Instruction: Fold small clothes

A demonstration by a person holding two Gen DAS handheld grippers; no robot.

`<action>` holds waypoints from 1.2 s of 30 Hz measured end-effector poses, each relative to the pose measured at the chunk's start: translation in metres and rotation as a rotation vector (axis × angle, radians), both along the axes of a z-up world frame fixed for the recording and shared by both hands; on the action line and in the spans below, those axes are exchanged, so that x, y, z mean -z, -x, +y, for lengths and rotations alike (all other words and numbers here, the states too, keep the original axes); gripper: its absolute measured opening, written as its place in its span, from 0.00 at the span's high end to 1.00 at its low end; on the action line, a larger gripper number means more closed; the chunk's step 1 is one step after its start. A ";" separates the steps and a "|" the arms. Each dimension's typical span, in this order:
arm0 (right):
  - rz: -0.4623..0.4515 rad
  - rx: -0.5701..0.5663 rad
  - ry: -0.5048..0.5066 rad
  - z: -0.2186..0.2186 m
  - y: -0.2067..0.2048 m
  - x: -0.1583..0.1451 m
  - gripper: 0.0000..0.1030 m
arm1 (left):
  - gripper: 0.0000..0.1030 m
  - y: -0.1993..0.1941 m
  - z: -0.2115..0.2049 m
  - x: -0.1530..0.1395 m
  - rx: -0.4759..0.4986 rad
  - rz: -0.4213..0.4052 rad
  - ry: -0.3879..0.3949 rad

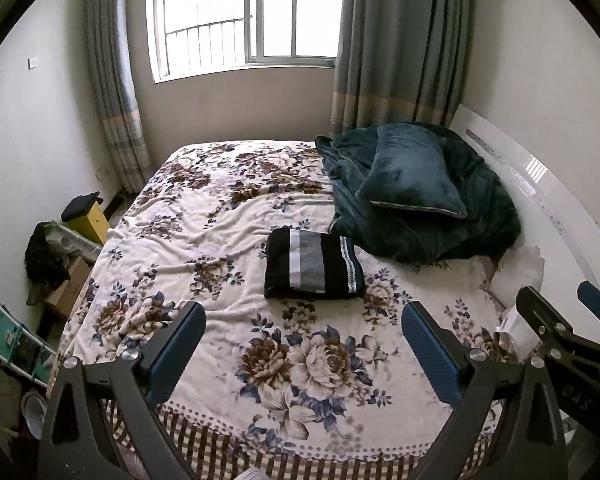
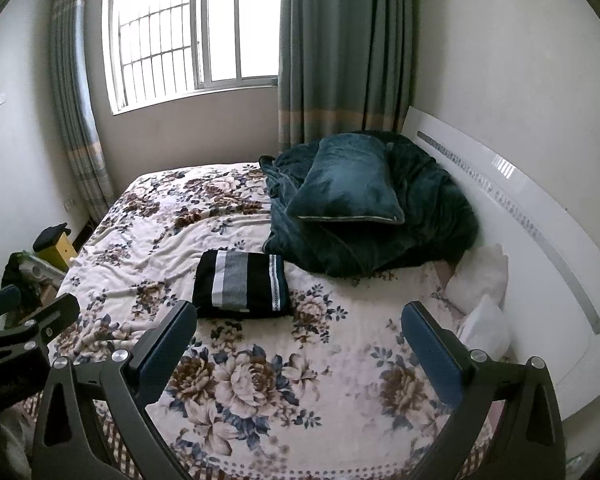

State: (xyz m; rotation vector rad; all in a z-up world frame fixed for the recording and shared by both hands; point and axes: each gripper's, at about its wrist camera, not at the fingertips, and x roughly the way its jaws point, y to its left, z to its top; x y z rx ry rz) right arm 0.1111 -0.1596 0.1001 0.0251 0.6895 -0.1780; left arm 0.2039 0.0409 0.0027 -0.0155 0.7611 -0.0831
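Observation:
A folded black garment with white and grey stripes (image 1: 314, 265) lies flat on the floral bedspread (image 1: 220, 240) in the middle of the bed; it also shows in the right wrist view (image 2: 242, 285). My left gripper (image 1: 304, 320) is open and empty, held above the near part of the bed, short of the garment. My right gripper (image 2: 300, 318) is open and empty too, beside the left one; it appears at the right edge of the left wrist view (image 1: 556, 304), and the left gripper appears at the left edge of the right wrist view (image 2: 32, 304).
A dark teal blanket with a pillow (image 1: 414, 172) is heaped at the head of the bed by the white headboard (image 2: 540, 216). White pillows (image 2: 480, 276) lie beside it. Boxes, a yellow stool (image 1: 90, 222) and clutter stand on the floor left of the bed.

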 end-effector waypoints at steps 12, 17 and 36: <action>0.003 -0.012 0.001 -0.004 0.002 -0.004 0.00 | 0.00 0.003 0.003 -0.008 -0.020 -0.003 -0.002; 0.002 -0.018 0.003 -0.003 -0.004 -0.002 0.00 | 0.00 0.002 0.002 -0.007 -0.029 -0.003 -0.011; 0.003 -0.021 0.002 0.000 -0.005 -0.001 0.00 | 0.00 0.000 -0.001 -0.006 -0.035 0.008 -0.008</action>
